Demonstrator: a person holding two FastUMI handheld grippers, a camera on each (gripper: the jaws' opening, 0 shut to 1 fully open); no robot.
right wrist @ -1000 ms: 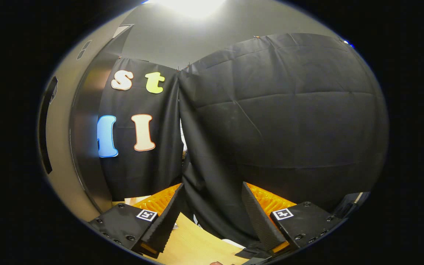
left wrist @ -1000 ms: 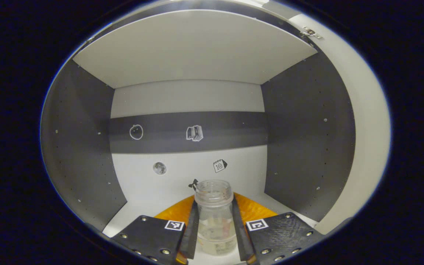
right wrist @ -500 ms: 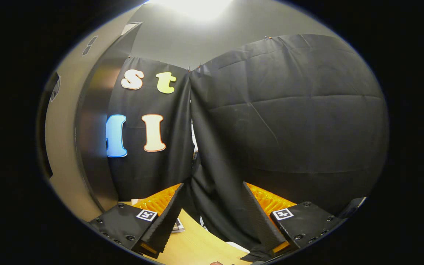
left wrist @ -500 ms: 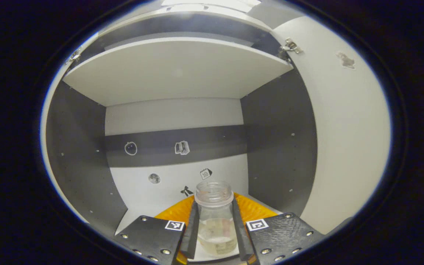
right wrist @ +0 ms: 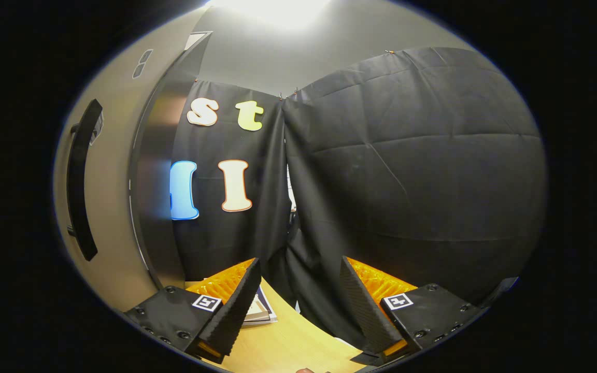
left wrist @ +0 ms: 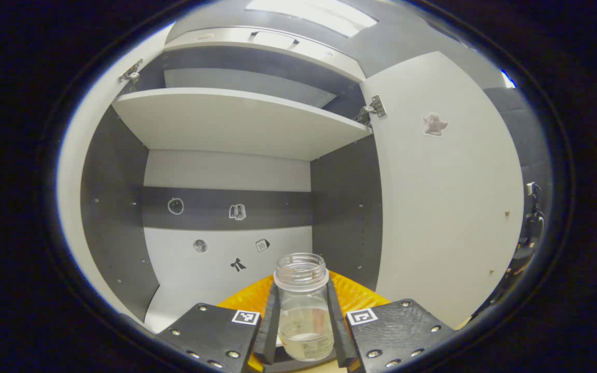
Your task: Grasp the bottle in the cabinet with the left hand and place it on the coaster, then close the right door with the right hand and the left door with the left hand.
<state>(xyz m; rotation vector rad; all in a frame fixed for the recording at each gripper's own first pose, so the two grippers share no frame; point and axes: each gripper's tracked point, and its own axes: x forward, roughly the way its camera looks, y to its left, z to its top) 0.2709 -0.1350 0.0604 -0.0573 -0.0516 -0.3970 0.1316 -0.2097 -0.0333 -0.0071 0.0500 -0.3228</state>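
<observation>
I count one bottle, clear and uncapped, upright at 6 o'clock in the left gripper view, with both fingers of the left gripper pressed on its sides. Behind it I see one open cabinet, one shelf, and the right door swung open at 3 o'clock. In the right gripper view, the right gripper stands wide and empty over the bench, with one dark door handle at 9 o'clock.

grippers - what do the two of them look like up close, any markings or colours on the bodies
Both look alike. The left gripper and the right gripper each have two dark, angular body blocks studded with small round screws. Each block carries a small square black-and-white tag on its inner top corner. Ribbed orange plastic sits between and behind the blocks. The right gripper's fingers are wedge-shaped with finely ridged faces.
</observation>
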